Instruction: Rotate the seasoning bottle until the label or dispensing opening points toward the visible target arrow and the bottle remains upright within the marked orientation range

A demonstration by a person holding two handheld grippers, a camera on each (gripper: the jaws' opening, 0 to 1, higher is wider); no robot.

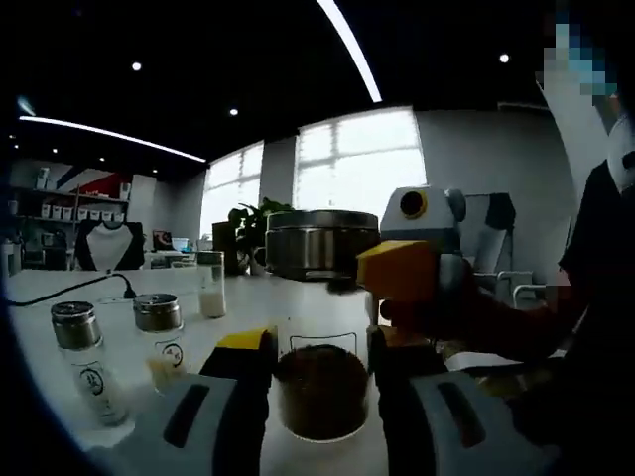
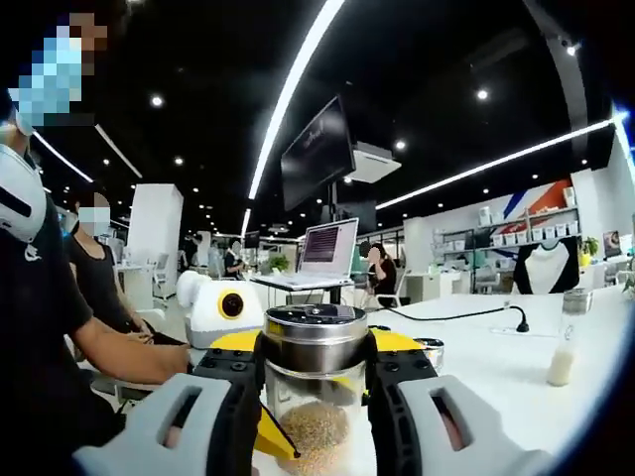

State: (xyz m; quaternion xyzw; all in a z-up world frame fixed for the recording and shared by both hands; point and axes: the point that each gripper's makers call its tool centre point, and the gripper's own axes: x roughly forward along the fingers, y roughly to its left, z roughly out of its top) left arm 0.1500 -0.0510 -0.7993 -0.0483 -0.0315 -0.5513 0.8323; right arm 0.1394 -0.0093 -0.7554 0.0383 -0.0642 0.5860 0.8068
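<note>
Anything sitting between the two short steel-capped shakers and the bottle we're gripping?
Bare white table between the shakers and the seasoning bottle, in the left gripper view.

The left gripper [image 1: 319, 372] clasps the seasoning bottle [image 1: 319, 327] upright. The right gripper [image 1: 402, 273] grips its lid from the right. Two shakers [image 1: 89, 362] stand left.

Your left gripper [image 1: 319, 392] jaws cover both flanks of the seasoning bottle [image 1: 319, 327], so its label stays unreadable and you cannot tell where the opening points. In the right gripper view the bottle's base is cut off by the bottom edge.
</note>
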